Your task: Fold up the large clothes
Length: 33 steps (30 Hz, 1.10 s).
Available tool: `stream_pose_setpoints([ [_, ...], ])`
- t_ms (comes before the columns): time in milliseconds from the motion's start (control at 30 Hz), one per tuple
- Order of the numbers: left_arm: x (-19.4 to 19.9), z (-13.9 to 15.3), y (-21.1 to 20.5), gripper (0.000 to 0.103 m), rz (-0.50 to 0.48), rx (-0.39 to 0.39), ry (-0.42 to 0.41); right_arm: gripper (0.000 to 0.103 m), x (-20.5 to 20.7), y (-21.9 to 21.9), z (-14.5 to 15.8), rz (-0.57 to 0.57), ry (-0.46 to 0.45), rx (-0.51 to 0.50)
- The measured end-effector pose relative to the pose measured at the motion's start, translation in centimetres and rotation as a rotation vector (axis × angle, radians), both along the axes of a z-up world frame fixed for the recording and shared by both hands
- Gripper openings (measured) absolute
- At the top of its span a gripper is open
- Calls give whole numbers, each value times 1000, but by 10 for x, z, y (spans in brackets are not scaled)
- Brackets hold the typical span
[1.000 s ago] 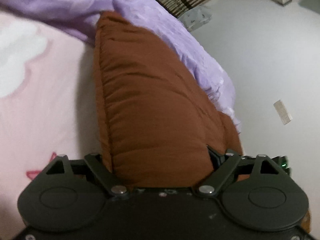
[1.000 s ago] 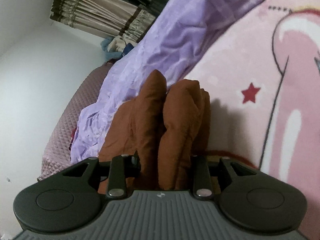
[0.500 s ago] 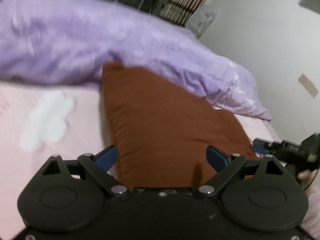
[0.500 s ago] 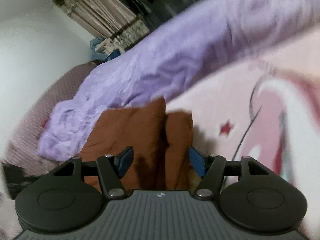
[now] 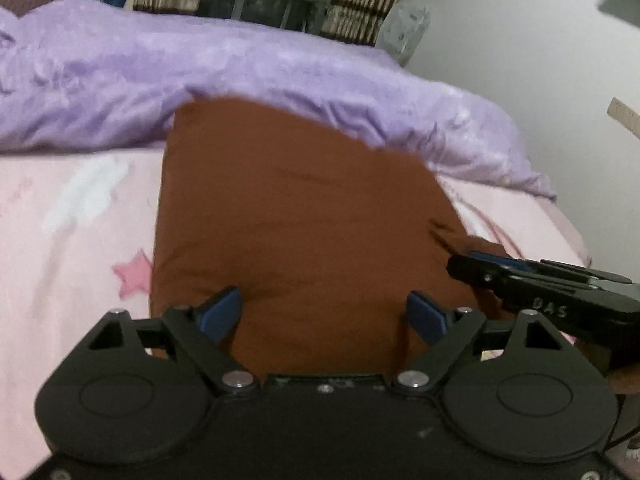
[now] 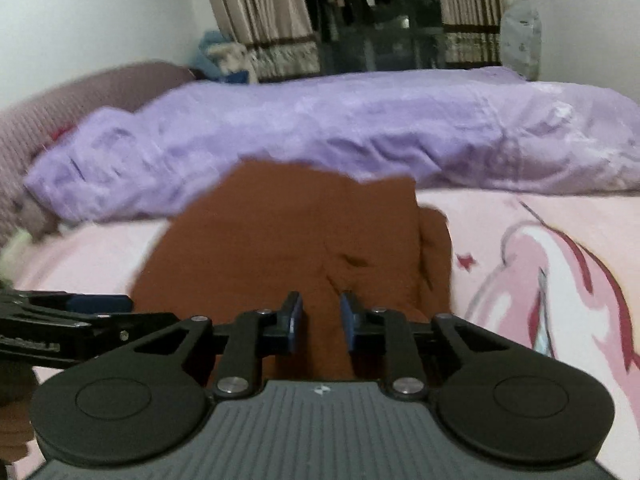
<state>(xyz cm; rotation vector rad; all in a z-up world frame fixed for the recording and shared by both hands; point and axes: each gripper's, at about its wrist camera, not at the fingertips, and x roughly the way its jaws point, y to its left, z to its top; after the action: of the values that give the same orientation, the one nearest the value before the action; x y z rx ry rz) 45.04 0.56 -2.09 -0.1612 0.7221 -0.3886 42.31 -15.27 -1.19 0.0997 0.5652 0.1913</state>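
Brown folded garment [image 5: 304, 216] on pink bedspread [image 5: 72, 216]

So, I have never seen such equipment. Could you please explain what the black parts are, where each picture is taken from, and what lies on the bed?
There is no robot here: a person carries a hand-held gripper in each hand, and each one has a camera looking along its two fingers. The black parts at the bottom of each picture are the tool itself. One picture is from the left hand-held gripper, whose jaws stand wide, having just closed slightly. The other is from the right hand-held gripper, whose jaws have just been closing to a narrow gap. Neither seems to pinch anything. Below both lies a folded brown garment on a pink printed blanket, with a purple quilt behind it.
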Motion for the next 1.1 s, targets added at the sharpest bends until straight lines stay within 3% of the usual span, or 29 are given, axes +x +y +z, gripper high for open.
stream_pose_setpoints([
  [133,0,-21,-9,91,4,44,5,15,0,3,-25,-30,33,-24],
  [333,-3,-33,-15,97,1,90,-37,15,0,2,-34,-44,25,-15],
  [733,-28,-17,-18,96,57,133,-101,16,-16,0,-22,-45,-7,7],
  [933,-49,-3,-1,96,143,95,-109,24,-33,-2,-10,-45,-32,8],
  [1100,-61,5,3,96,150,53,-147,28,-54,-1,3,-56,-81,14],
])
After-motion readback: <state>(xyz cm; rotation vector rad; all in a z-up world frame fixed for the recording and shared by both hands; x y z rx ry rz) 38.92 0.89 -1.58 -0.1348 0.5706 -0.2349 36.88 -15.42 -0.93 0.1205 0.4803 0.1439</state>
